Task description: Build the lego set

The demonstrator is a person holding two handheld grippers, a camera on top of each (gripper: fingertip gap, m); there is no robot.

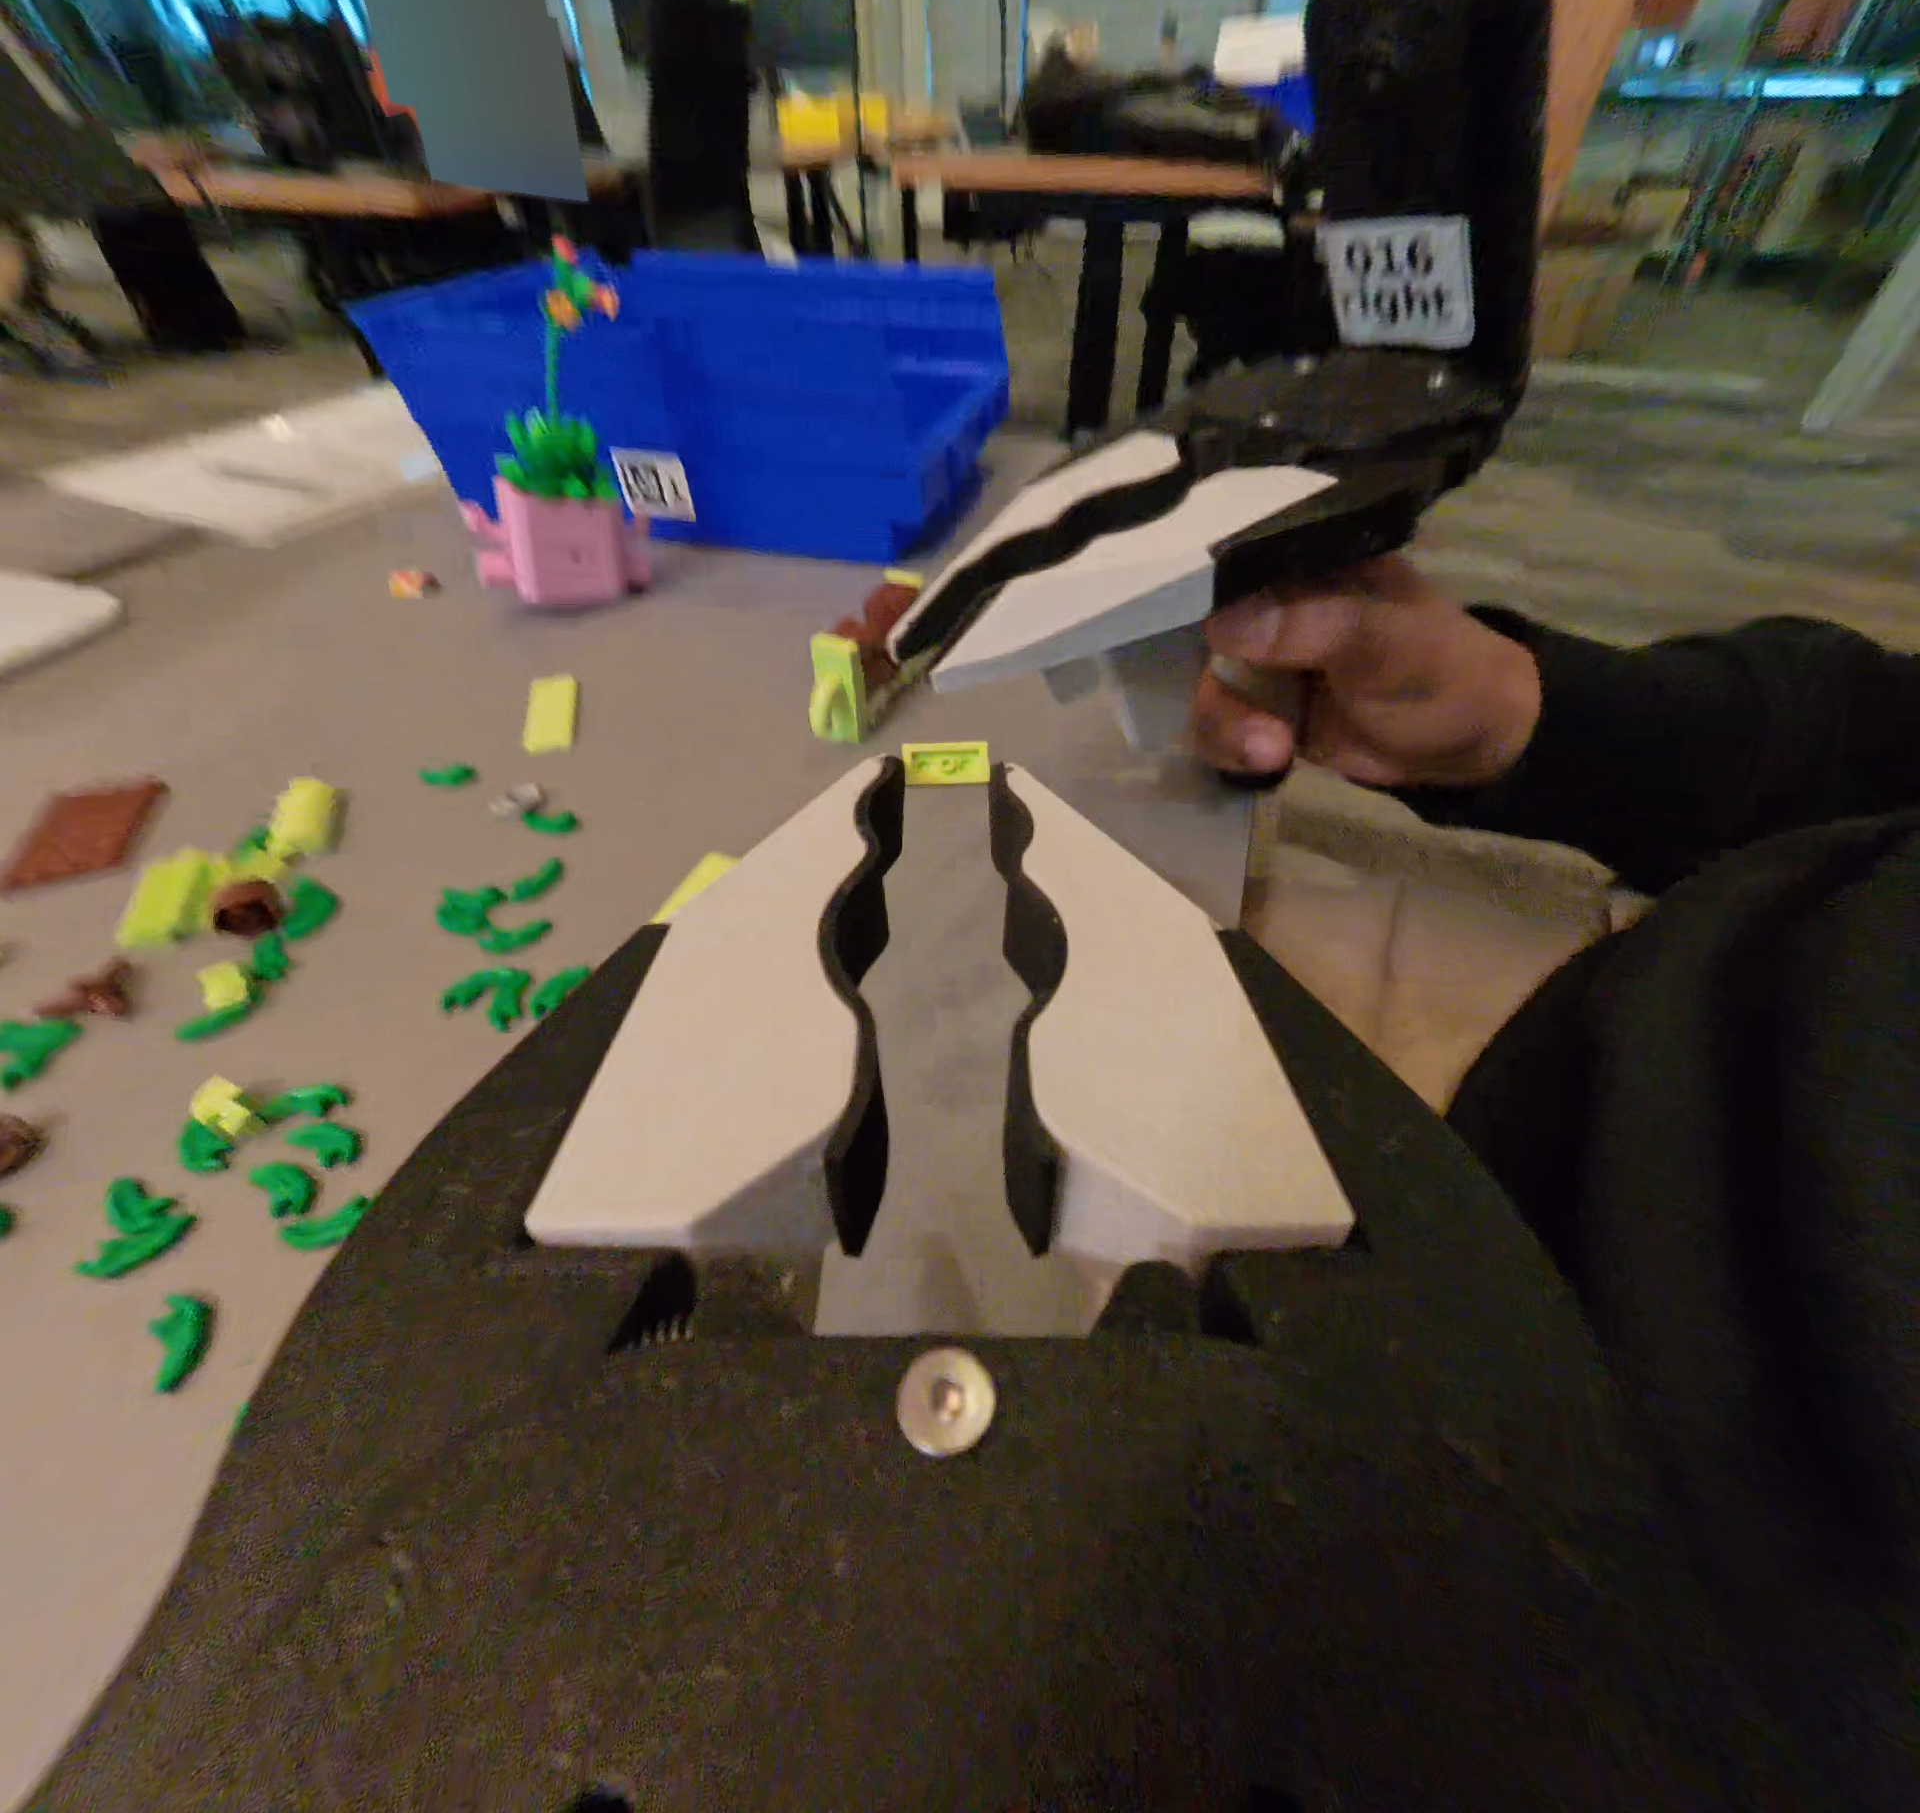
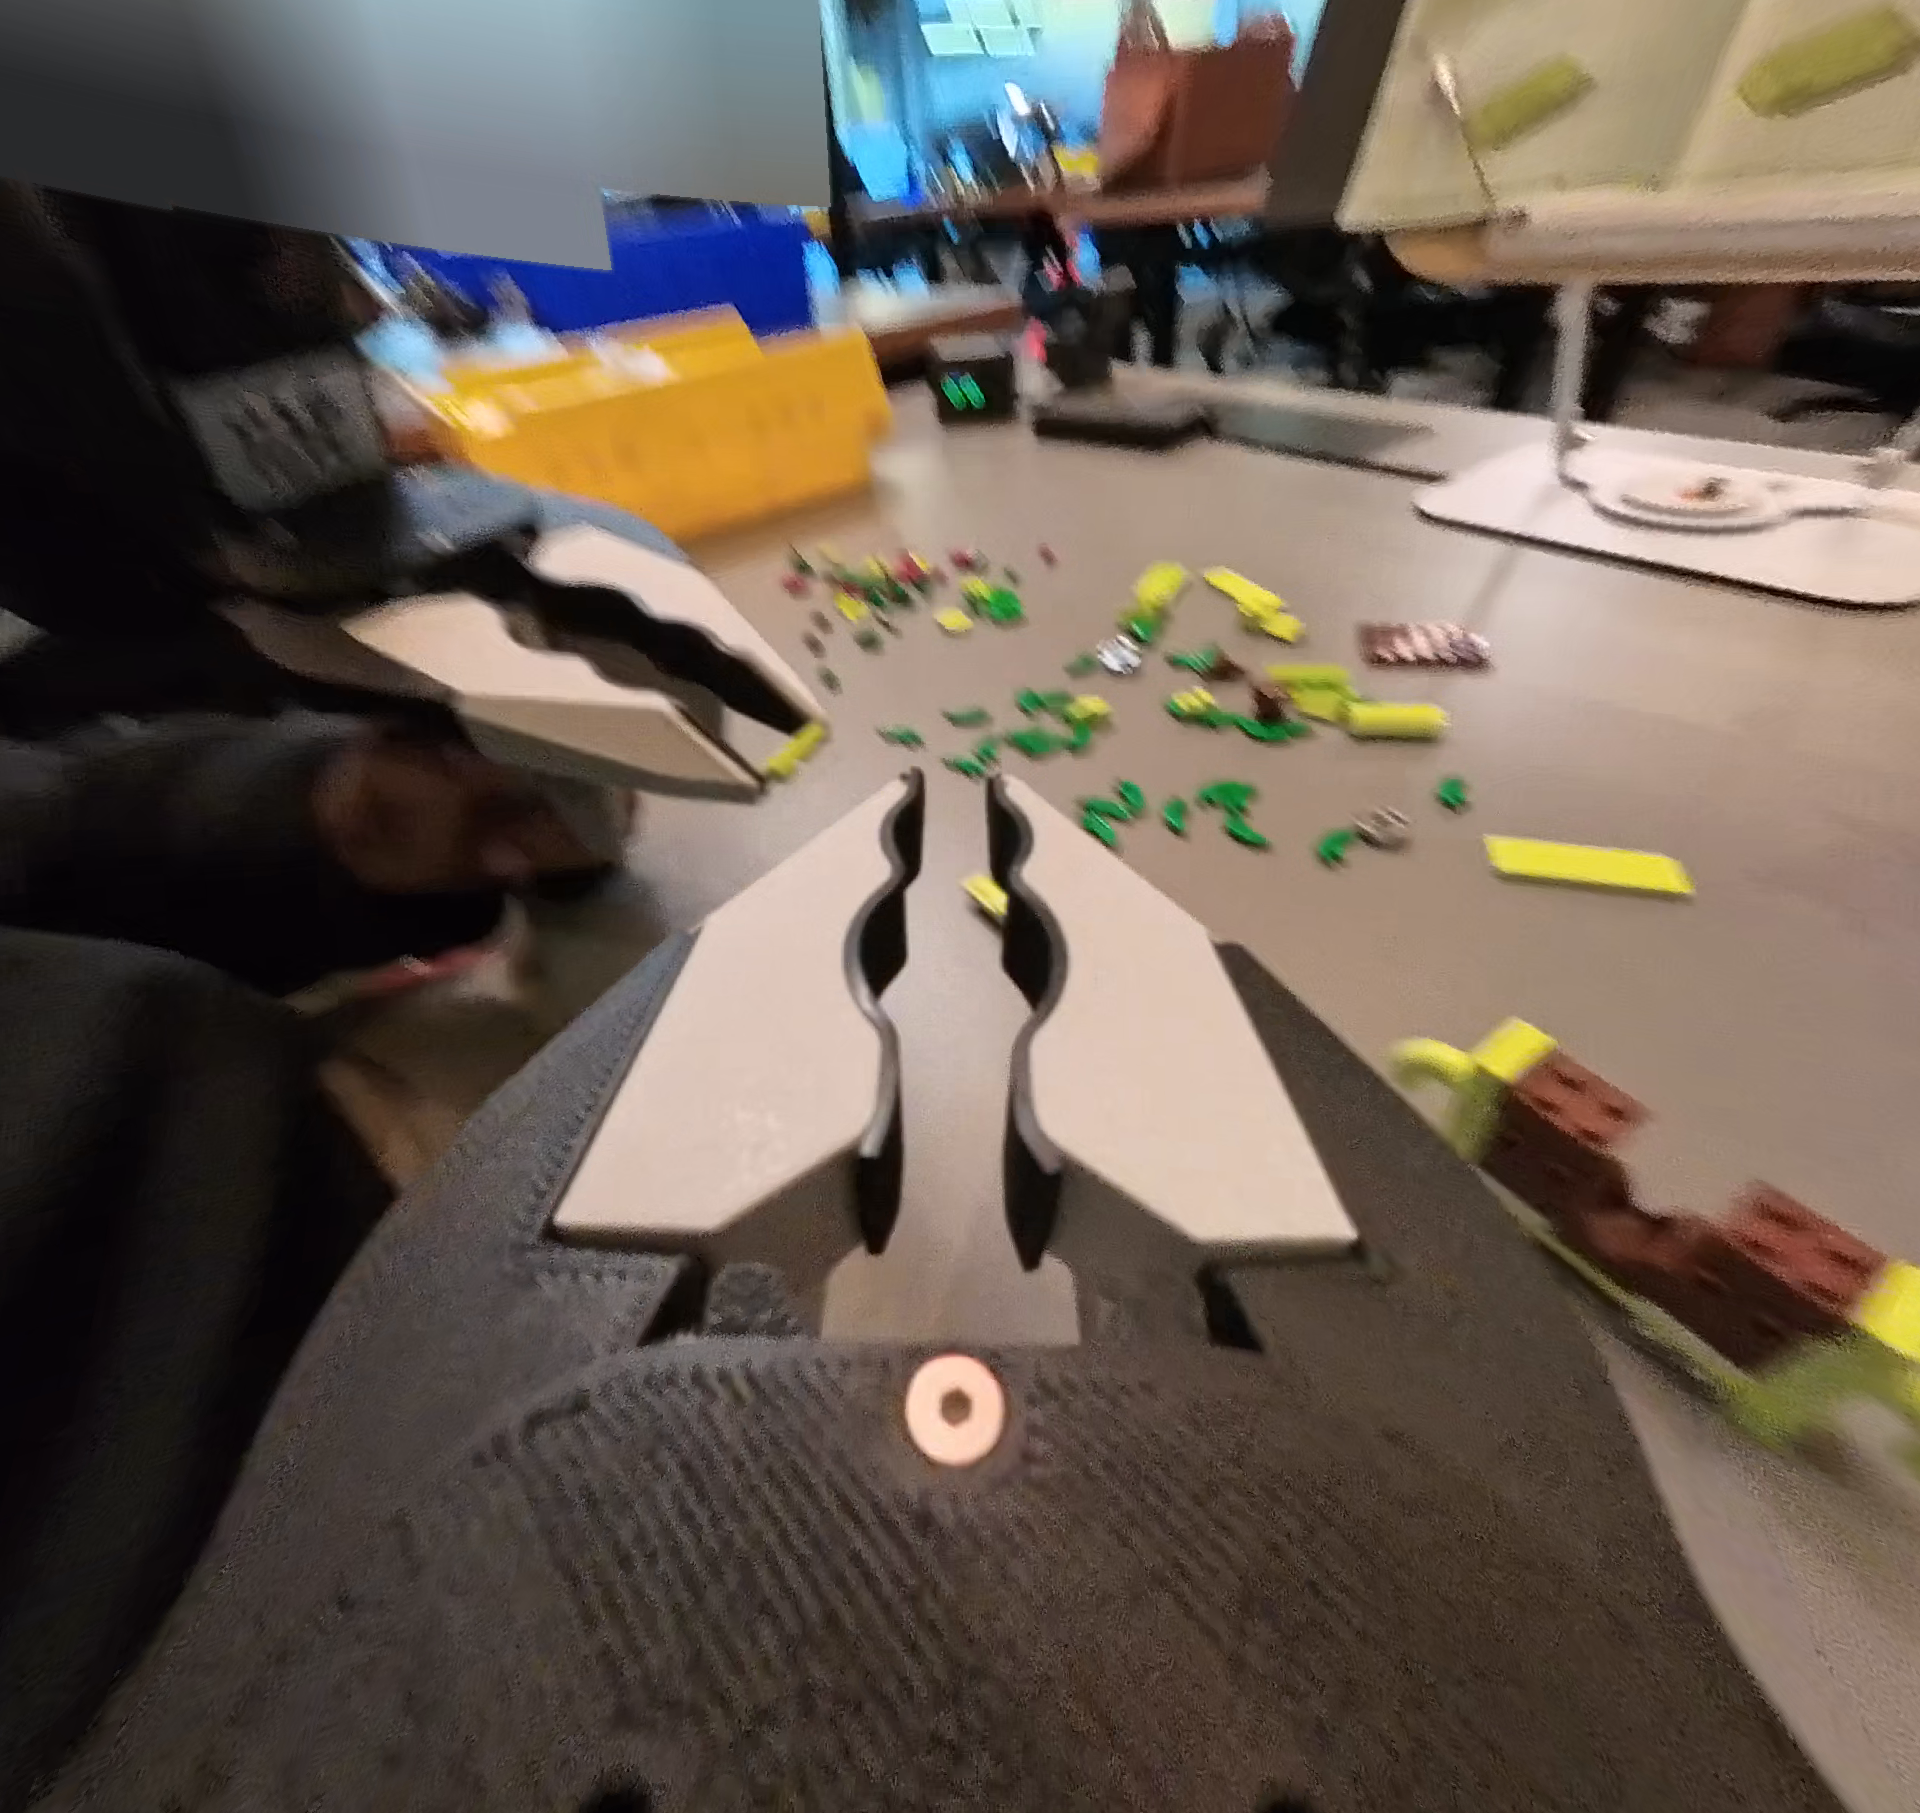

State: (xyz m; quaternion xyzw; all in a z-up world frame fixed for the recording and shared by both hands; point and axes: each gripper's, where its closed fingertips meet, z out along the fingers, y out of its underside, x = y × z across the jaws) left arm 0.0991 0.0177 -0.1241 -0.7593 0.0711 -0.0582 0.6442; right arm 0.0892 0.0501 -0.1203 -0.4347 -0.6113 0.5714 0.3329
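**Lime plate pinched at the left tips, right gripper empty beside the build**

Between the tips of the left gripper (image 1: 943, 768) sits a small lime plate (image 1: 944, 764), clamped flat by its two ends, with the jaws drawn to a narrow gap around it. The right wrist view shows the same plate (image 2: 795, 751) edge-on, poking out past the left gripper (image 2: 774, 750).

Ahead and to the right of the left gripper, the right gripper (image 1: 914, 651) slants down toward the grey table (image 1: 675, 662), held by a hand (image 1: 1351, 683) in a black sleeve. Its own view shows the right gripper (image 2: 954, 781) with its jaws narrowly parted and nothing between the tips.

Just past the right gripper's tips in the left view stands the brown build (image 1: 868, 636) with a lime end piece. In the right wrist view the build (image 2: 1662, 1213) lies low to the right of the fingers, blurred.

Left of the left gripper, green leaves (image 1: 488, 922) and lime bricks (image 1: 171, 896) are scattered over the table, with a brown tile (image 1: 88, 828) near the edge. Farther ahead on the left stands a pink pot (image 1: 561, 542) with a flower, close before a blue bin (image 1: 790, 402).

Ahead of the right gripper the leaves (image 2: 1226, 807) spread out, a long lime plate (image 2: 1588, 868) lies to the right, and a yellow bin (image 2: 675, 433) sits at the far left.
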